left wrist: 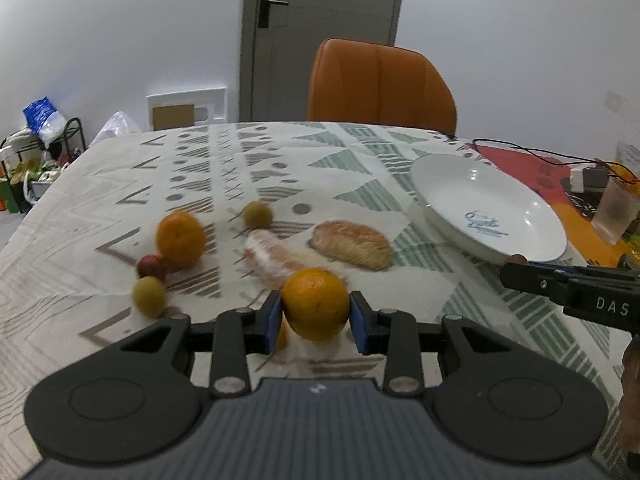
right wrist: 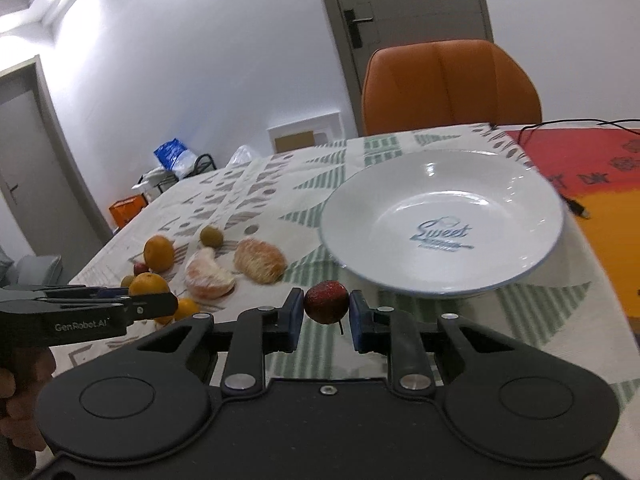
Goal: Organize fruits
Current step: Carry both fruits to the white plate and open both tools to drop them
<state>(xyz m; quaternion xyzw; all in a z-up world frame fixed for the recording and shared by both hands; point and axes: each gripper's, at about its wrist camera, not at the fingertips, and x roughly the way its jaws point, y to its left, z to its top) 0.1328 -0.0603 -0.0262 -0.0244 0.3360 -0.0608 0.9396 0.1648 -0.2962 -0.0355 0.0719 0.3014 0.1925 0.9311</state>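
My left gripper [left wrist: 316, 312] is shut on an orange [left wrist: 316, 303] and holds it above the table. My right gripper [right wrist: 325, 309] is shut on a small dark red fruit [right wrist: 325, 301] just in front of the white plate [right wrist: 520, 200], which is empty. On the patterned cloth lie another orange [left wrist: 180, 238], two green fruits [left wrist: 258, 215] [left wrist: 149, 296], a small red fruit [left wrist: 151, 266] and two peeled citrus pieces [left wrist: 272, 258] [left wrist: 352, 244]. The plate also shows in the left wrist view [left wrist: 448, 184].
An orange chair [left wrist: 380, 86] stands at the table's far edge. A red mat [right wrist: 592, 168] with cables, a plastic cup [left wrist: 614, 214] and small devices lie to the right of the plate. Clutter sits on the floor at the left.
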